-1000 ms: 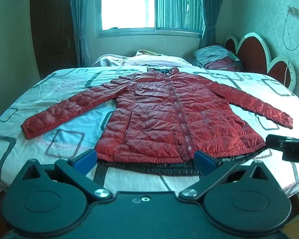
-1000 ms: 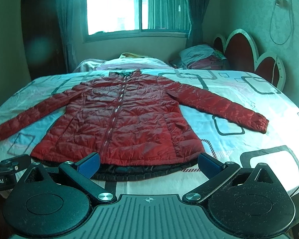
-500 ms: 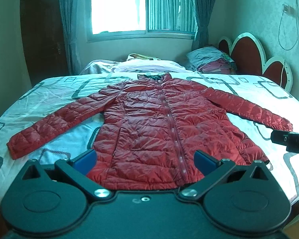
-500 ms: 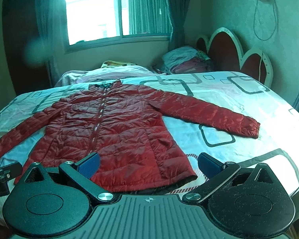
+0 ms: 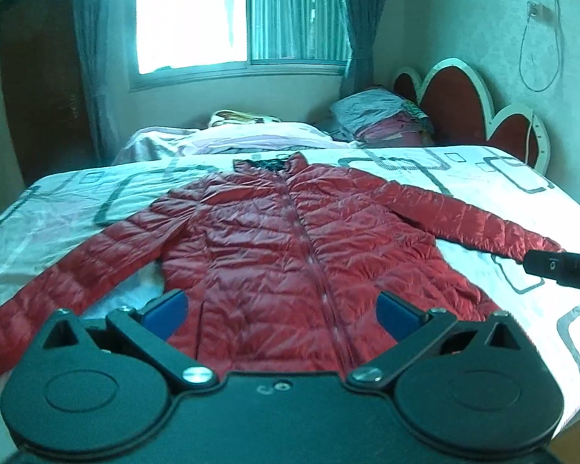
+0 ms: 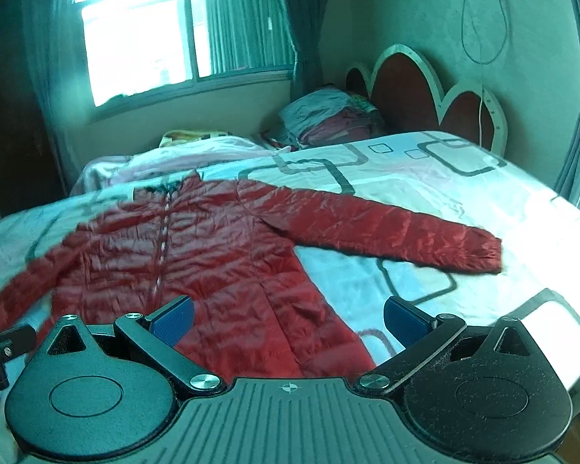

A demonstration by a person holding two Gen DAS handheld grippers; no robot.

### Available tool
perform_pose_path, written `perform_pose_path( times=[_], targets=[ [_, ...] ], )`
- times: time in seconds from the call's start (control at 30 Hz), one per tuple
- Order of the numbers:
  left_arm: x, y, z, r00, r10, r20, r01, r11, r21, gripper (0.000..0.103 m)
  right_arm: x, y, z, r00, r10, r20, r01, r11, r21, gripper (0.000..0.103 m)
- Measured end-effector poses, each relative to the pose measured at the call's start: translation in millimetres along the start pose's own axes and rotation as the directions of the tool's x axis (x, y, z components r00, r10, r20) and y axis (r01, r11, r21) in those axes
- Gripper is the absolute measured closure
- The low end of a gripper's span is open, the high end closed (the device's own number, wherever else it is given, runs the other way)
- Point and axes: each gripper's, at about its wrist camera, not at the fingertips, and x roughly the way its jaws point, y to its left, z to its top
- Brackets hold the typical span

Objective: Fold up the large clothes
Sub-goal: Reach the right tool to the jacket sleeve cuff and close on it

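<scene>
Red quilted fabric fills the space ahead of you: the jacket [image 5: 290,255] lies flat on the bed [image 5: 522,178], front up and zipped, collar toward the window [image 5: 236,15] and hem toward you, both sleeves spread out to the sides.

Your left hand-held gripper [image 5: 280,309] hovers over the lower part of the jacket with its blue pads [image 5: 162,311] wide apart and nothing between them. The zip runs down between the pads, nearer the right one. From this view the left sleeve slants down to the bed's near left edge, and the right sleeve's cuff ends just beside the black tip of your other tool at the right edge of the picture.

Your right hand-held gripper [image 6: 288,319] also stands spread, holding nothing. Its left pad [image 6: 172,319] sits over the jacket's right front panel; its right pad is over bare bedsheet. The right sleeve [image 6: 386,232] stretches out ahead and to the right of this gripper, well apart from it, cuff lying on the sheet.

Beyond the collar are a rumpled pink blanket [image 6: 181,154] and a pile of folded clothes [image 6: 328,116] beside the scalloped headboard [image 6: 425,92].
</scene>
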Motion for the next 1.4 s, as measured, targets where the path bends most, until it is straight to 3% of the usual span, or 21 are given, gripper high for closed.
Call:
perform_pose_path(
  times=[0.07,0.23,0.37,0.5,0.53,0.57,0.6,0.63,0.77,0.93,1.1,1.23,1.27,1.3,1.4],
  targets=[
    [13,3,7,1.0,-0.025,-0.01,0.025,1.0,-0.011,0.0,10,-9,5,1.0,0.004,0.012,-0.004,0.999,0.054,0.0],
    [49,-1,17,0.992,-0.101,-0.072,0.099,0.994,-0.035,0.0,27,-52,15,0.997,-0.077,0.031,0.071,0.982,0.176,0.0],
    [78,-12,22,0.989,-0.109,-0.1,0.103,0.993,-0.061,0.0,40,-101,22,0.989,-0.143,0.042,0.126,0.951,0.283,0.0],
    [103,-27,28,0.975,-0.188,-0.117,0.178,0.98,-0.085,0.0,59,-155,27,0.98,-0.193,0.047,0.161,0.912,0.378,0.001],
    [106,-32,30,0.978,-0.181,-0.106,0.173,0.981,-0.083,0.0,67,-167,27,0.978,-0.202,0.043,0.169,0.902,0.396,0.001],
    [109,-38,33,0.983,-0.162,-0.087,0.156,0.985,-0.077,0.0,77,-183,28,0.978,-0.207,0.038,0.172,0.889,0.424,0.008],
    [112,-43,36,0.988,-0.139,-0.068,0.134,0.988,-0.071,0.003,86,-196,28,0.979,-0.203,0.026,0.17,0.877,0.449,0.04],
    [113,-47,38,0.991,-0.121,-0.05,0.118,0.991,-0.07,0.004,97,-209,29,0.978,-0.208,0.0,0.184,0.862,0.472,0.051],
    [132,-67,56,0.998,-0.055,-0.02,0.053,0.997,-0.053,0.001,137,-257,27,0.977,-0.21,-0.041,0.197,0.806,0.558,0.051],
    [159,-91,70,0.997,-0.024,-0.078,0.022,0.999,-0.029,0.0,173,-299,18,0.98,-0.162,-0.114,0.197,0.728,0.657,0.051],
    [171,-99,69,0.995,0.0,-0.104,0.001,1.0,0.004,0.0,184,-314,11,0.981,-0.163,-0.101,0.187,0.694,0.695,0.051],
    [176,-89,69,0.991,0.039,-0.125,-0.04,0.999,-0.004,0.002,194,-316,18,0.975,-0.201,-0.096,0.213,0.715,0.666,0.055],
    [178,-84,69,0.99,0.054,-0.133,-0.055,0.998,-0.002,0.003,196,-315,22,0.973,-0.209,-0.099,0.223,0.731,0.645,0.065],
    [179,-78,68,0.988,0.071,-0.139,-0.072,0.997,0.002,0.003,202,-313,26,0.972,-0.211,-0.106,0.23,0.745,0.626,0.087],
    [180,-57,67,0.983,0.099,-0.156,-0.103,0.995,-0.014,0.006,212,-298,45,0.97,-0.231,-0.077,0.235,0.804,0.546,0.095]
  ],
)
